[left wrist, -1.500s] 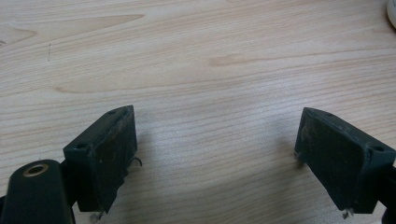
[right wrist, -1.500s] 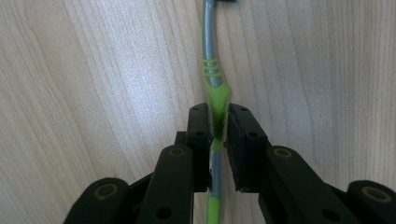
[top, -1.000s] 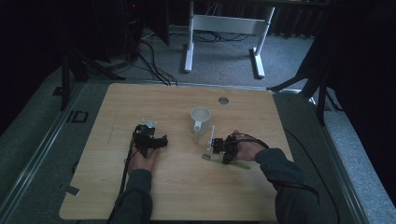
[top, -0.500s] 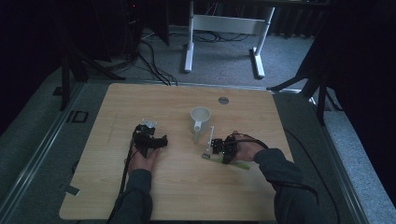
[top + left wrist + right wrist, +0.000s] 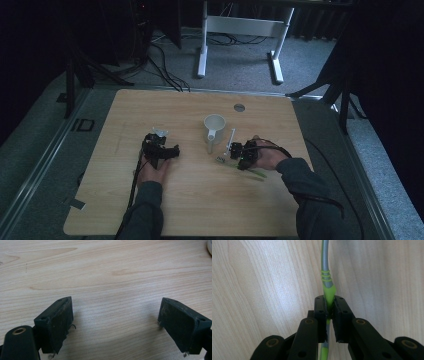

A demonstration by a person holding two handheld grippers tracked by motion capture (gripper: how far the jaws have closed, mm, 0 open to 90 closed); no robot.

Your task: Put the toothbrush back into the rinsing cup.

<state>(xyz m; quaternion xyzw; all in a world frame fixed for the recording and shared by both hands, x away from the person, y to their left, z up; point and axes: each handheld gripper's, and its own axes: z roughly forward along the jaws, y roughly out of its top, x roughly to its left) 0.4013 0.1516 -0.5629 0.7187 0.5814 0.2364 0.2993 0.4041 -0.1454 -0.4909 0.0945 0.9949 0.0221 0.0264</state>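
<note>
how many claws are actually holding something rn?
1. The right claw is shut on the green-and-grey utensil, right of the white cup. The left claw is open over bare table.

Broad bare stretches of the light wooden table (image 5: pixel 200 205) lie open along the bottom and the far left and right of the high view. Near the centre, a white handled cup (image 5: pixel 214 125) and a thin white stick (image 5: pixel 230 142) stand close together between the two hands. A small round grey disc (image 5: pixel 239 107) sits toward the upper edge.
</note>
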